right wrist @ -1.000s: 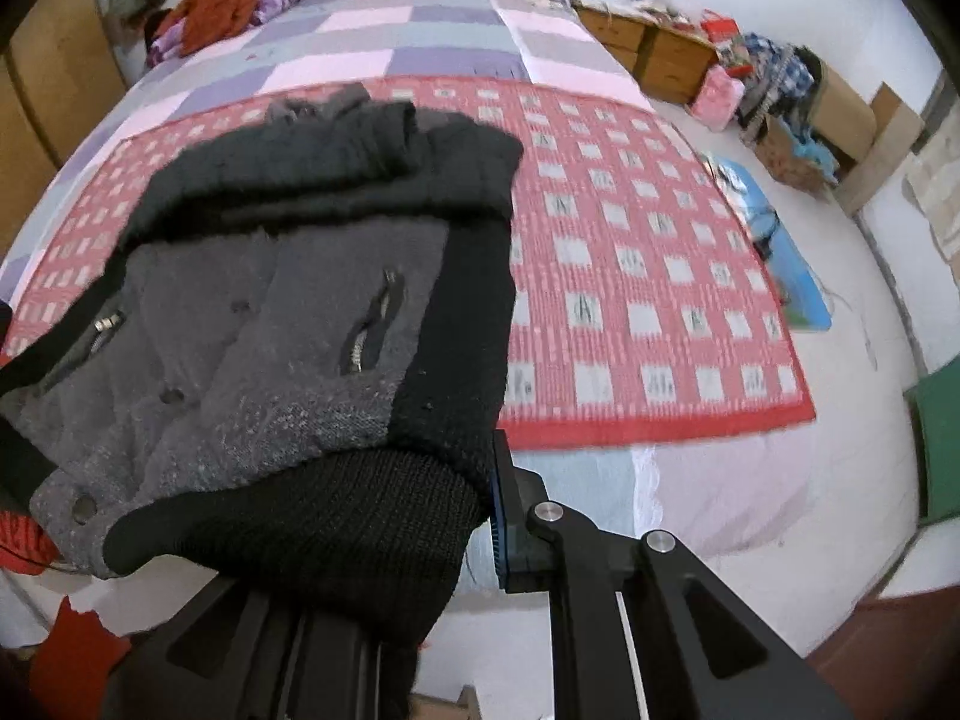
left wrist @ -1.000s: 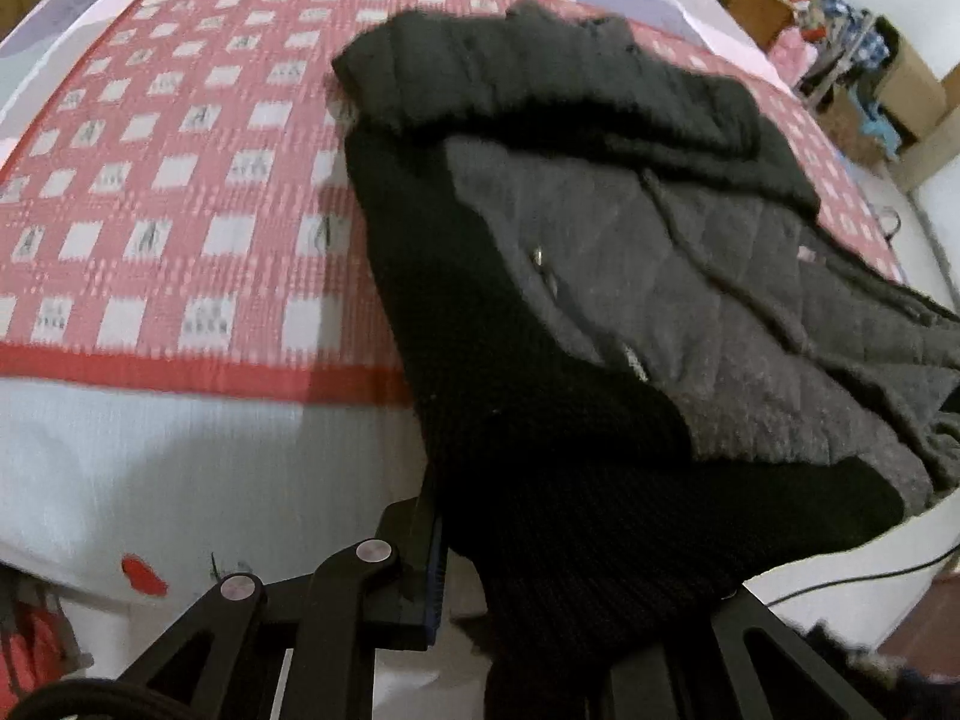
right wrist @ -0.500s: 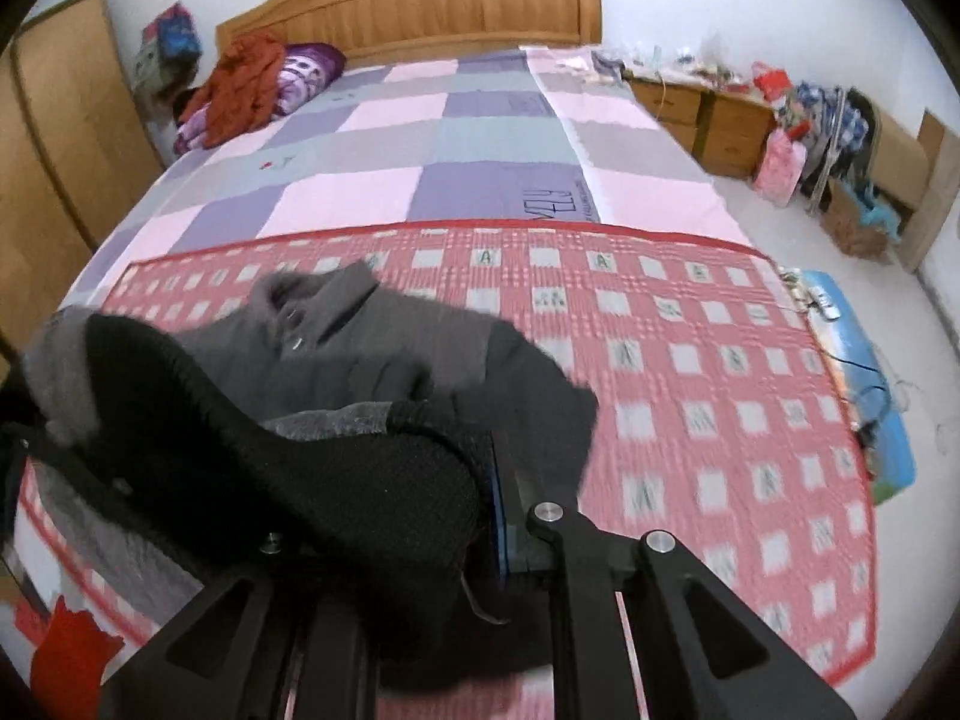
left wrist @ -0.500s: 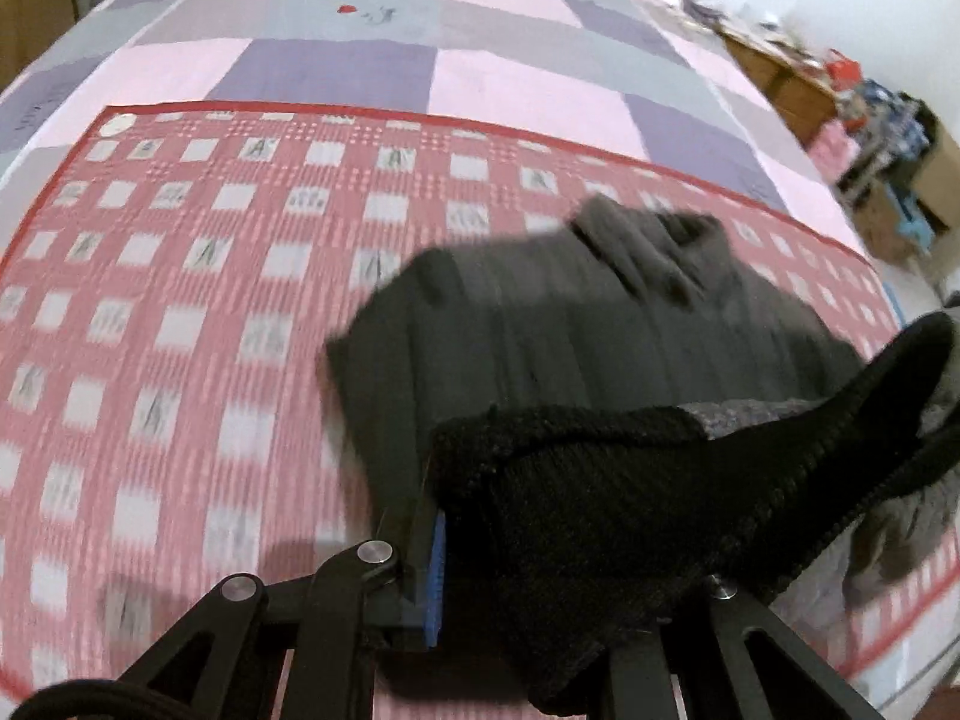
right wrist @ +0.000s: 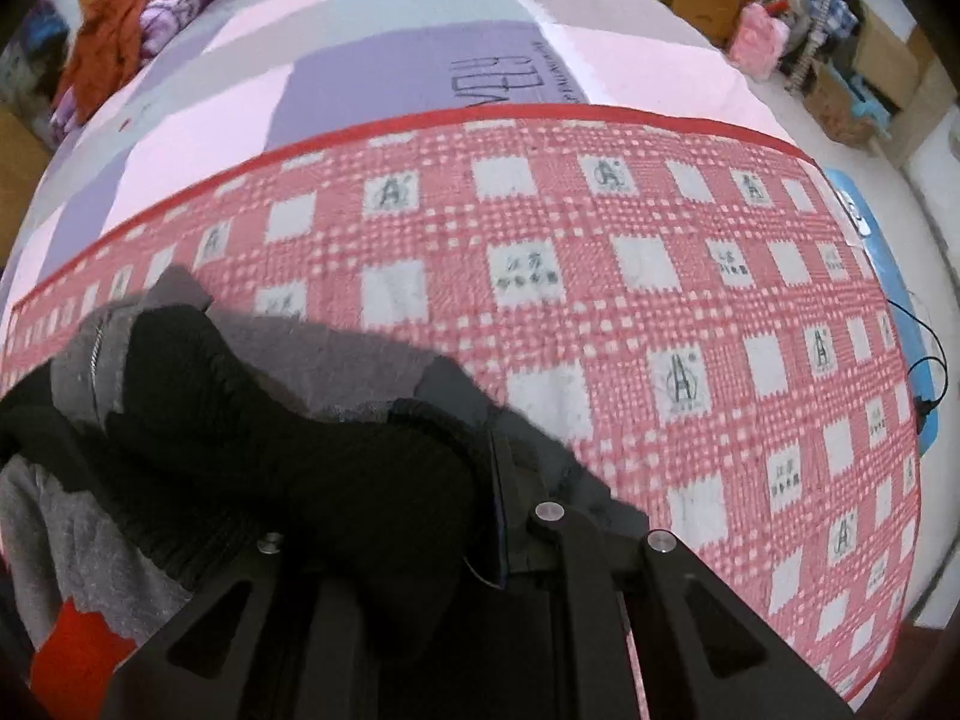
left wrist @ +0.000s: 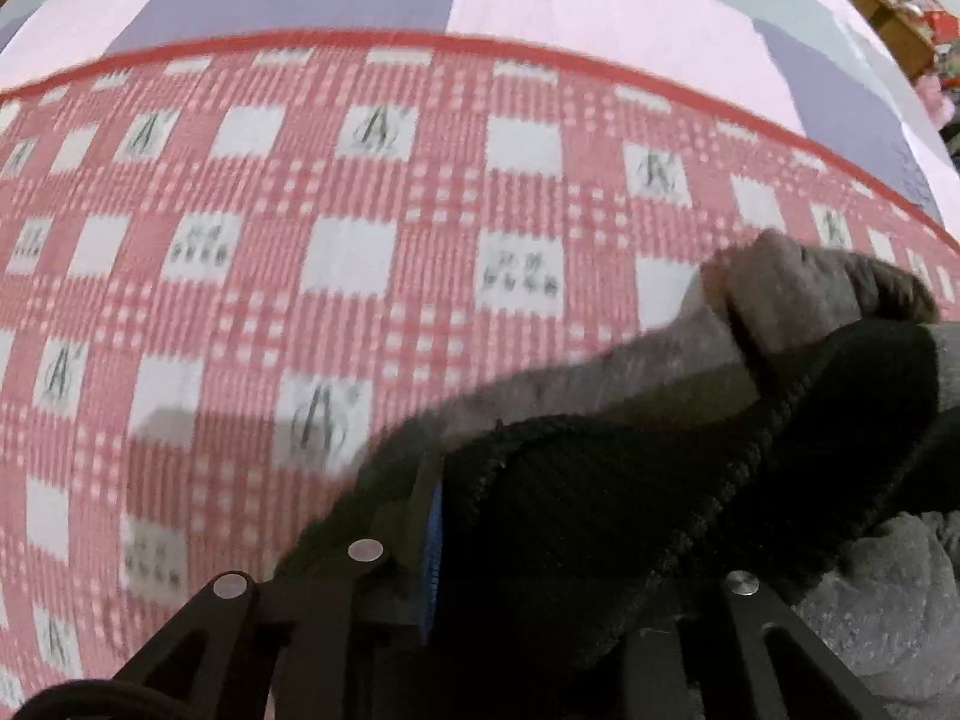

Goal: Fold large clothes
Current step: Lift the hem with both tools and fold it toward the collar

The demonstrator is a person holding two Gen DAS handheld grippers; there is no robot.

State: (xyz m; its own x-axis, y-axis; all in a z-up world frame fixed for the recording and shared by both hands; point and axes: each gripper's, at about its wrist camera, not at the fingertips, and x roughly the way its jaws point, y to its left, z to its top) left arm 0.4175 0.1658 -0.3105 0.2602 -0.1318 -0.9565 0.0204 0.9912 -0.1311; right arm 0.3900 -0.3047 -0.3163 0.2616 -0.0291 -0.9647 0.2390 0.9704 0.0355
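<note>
A grey and black jacket lies doubled over on the red-and-white checked blanket of a bed. My left gripper is shut on the jacket's black ribbed hem, low over the blanket. My right gripper is shut on the same black ribbed hem at the jacket's other corner. Grey collar fabric shows just beyond the hem. The fingertips of both grippers are buried in cloth.
The checked blanket covers a purple, pink and grey quilt. Orange and purple clothes lie at the head of the bed. Boxes and clutter stand on the floor to the right. A blue mat lies beside the bed.
Both grippers carried the jacket's hem from the foot edge of the bed forward over the jacket and down toward the collar, doubling it over. Both stayed shut on the hem.
</note>
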